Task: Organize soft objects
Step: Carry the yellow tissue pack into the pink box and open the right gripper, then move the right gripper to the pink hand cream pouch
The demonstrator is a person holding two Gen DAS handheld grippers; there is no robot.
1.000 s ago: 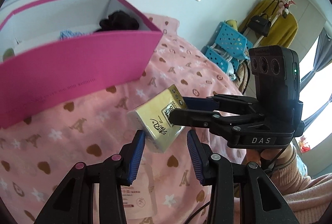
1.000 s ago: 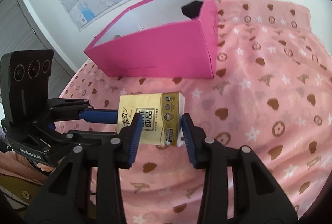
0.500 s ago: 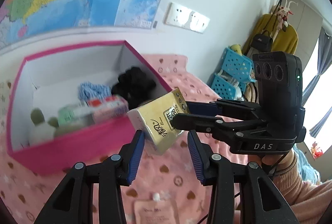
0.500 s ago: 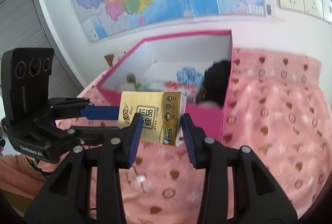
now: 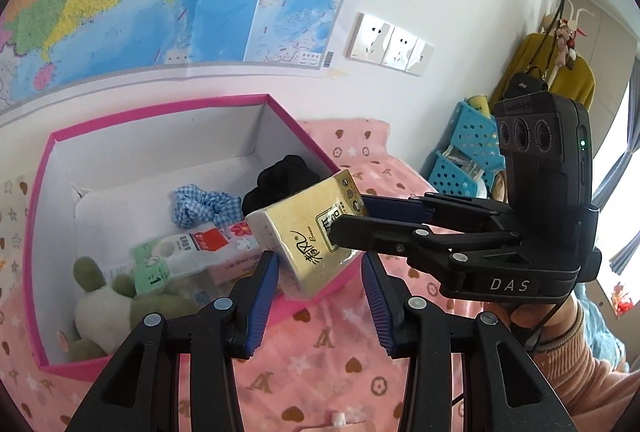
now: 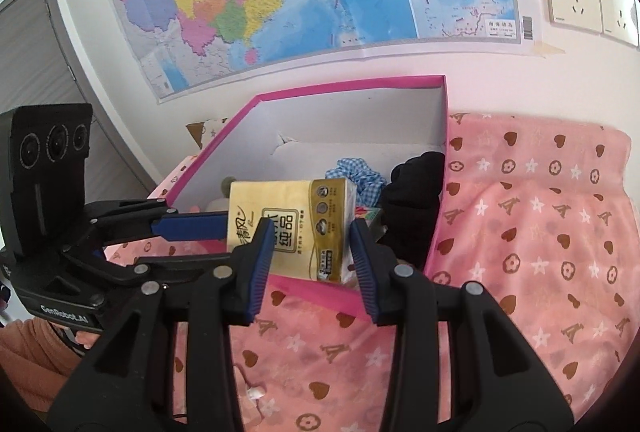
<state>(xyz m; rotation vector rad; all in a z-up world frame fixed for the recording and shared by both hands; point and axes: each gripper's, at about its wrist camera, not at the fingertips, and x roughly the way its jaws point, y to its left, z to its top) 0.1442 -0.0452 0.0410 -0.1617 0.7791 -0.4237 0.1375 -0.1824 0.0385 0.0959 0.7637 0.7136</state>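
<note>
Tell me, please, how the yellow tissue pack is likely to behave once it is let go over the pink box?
The yellow tissue pack looks soft and light, so it should land gently. Its glossy wrapper may slip. Being blocky, it should not roll, though it may tilt on the clutter in the pink box.

Black claw (image 5: 320, 296) w/ blue ribbed pads (image 5: 262, 292) (pink sleeve (image 5: 576, 376)).

Grippers: two are counted, the left gripper (image 5: 320, 288) and the right gripper (image 6: 312, 264).
Yellow tissue packs: one yellow tissue pack (image 6: 290, 228) is seen between the jaws.
Pink boxes: one pink box (image 5: 160, 110) is seen beyond the jaws.
Scrunchies in the box: two are counted, a blue checked scrunchie (image 5: 200, 206) and a black scrunchie (image 5: 286, 176).
Small tissue packets in the box: at least two are counted (image 5: 192, 252).
Plush toys in the box: one plush toy (image 5: 104, 308).
Wall sockets: three are counted (image 5: 390, 44).
</note>
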